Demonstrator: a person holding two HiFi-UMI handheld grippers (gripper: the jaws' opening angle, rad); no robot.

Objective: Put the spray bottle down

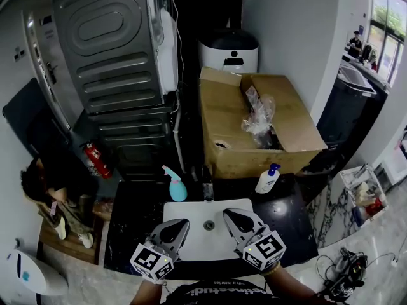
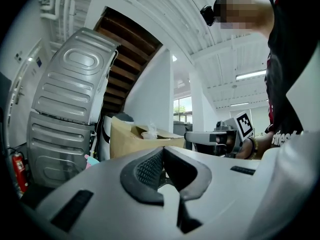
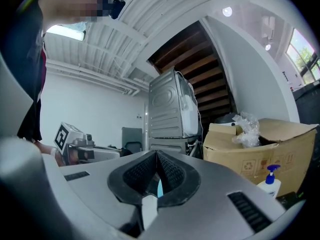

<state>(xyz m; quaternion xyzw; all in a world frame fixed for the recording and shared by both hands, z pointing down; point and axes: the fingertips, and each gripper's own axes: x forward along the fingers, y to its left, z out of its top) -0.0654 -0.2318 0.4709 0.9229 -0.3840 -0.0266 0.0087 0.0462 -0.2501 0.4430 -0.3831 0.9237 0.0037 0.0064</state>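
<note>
Now I see spray bottle point(image 1: 176, 187): teal body, pink trigger, upright on dark table point(image 1: 137, 216). Left claw point(image 1: 184, 223), right claw point(image 1: 227, 214) both closed, empty.

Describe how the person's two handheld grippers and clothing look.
The left gripper and right gripper have pale grey shells with black ribbed pads. Each carries a white cube printed with black square markers. The person wears a dark top with pale lettering.

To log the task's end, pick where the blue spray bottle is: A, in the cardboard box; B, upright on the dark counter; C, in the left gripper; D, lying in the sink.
B: the spray bottle stands on the counter beside the sink's far left corner.
</note>
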